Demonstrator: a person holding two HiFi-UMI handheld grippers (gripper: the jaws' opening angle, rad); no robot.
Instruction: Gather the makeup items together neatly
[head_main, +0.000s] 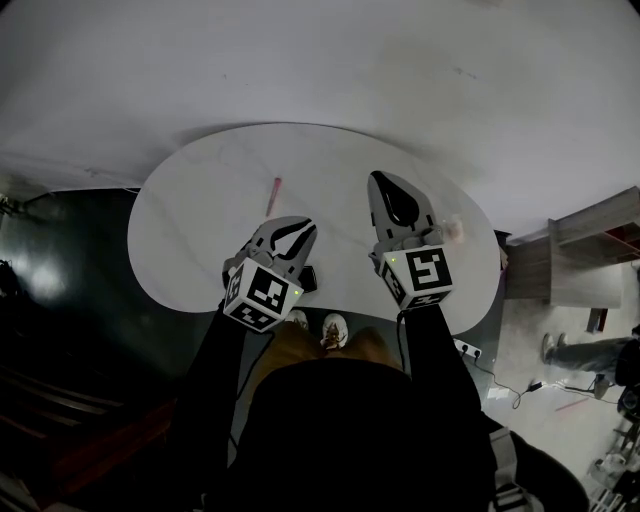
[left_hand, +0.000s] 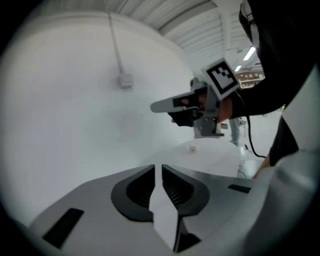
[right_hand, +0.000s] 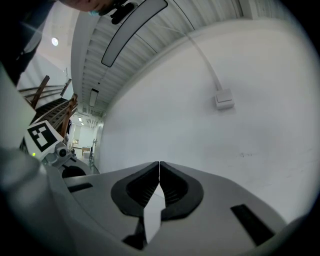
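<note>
Nothing looks gathered yet: my left claw (head_main: 296, 232) and right claw (head_main: 388, 190) hover closed and empty over the worktop (head_main: 200, 215), where a pink stick (head_main: 272, 195) and a small pale item (head_main: 453, 230) lie well apart.

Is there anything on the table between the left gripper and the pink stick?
No. The head view shows only bare white table between the left gripper and the pink stick.

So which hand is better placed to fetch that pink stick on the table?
Left, probably. The left gripper sits nearer the pink stick, which lies just ahead of it; the right gripper is farther off to the side.
</note>
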